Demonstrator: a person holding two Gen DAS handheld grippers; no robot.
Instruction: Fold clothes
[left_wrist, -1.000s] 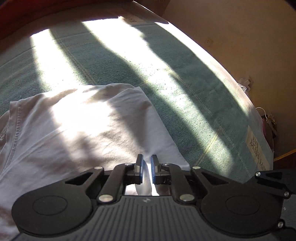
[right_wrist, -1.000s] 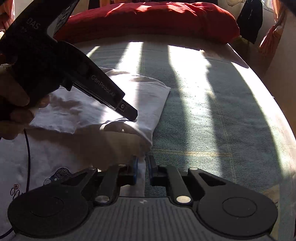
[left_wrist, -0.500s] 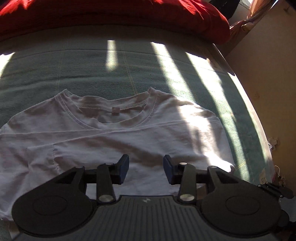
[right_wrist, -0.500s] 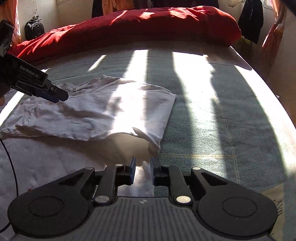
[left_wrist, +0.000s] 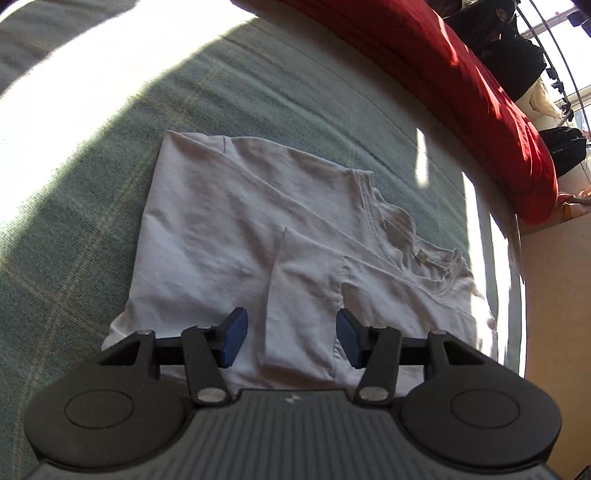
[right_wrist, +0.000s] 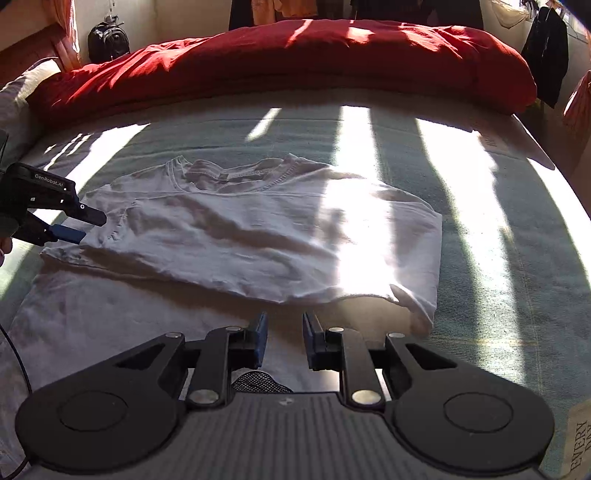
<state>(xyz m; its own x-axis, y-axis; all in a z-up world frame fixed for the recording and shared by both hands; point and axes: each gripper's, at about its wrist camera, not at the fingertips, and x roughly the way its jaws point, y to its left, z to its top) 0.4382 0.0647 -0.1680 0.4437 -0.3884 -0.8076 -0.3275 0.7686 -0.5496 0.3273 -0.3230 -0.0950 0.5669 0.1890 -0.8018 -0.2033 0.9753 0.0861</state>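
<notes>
A white T-shirt (right_wrist: 258, 229) lies on the green bedspread (right_wrist: 498, 258), its upper part folded down over the lower part, collar toward the red duvet. My right gripper (right_wrist: 282, 332) hangs over the shirt's lower part near the fold's hem, jaws opening, nothing between them. My left gripper (right_wrist: 88, 226) hovers at the shirt's left edge by the folded sleeve. In the left wrist view the left gripper (left_wrist: 291, 334) stands over the folded sleeve (left_wrist: 303, 306), jaws opening wide and holding nothing. The same T-shirt (left_wrist: 229, 229) fills that view.
A red duvet (right_wrist: 295, 62) is bunched across the far end of the bed. A dark backpack (right_wrist: 109, 38) sits in the far left corner. Dark clothes (right_wrist: 546, 48) hang at the far right. A wooden panel (left_wrist: 554, 332) borders the bed's right side. Bright sun stripes cross the bedspread.
Both grippers let go of the shirt after folding it. The left gripper swept left to the shirt's left edge, rolled, and opened wide. The right gripper drew back slightly and opened a little.
</notes>
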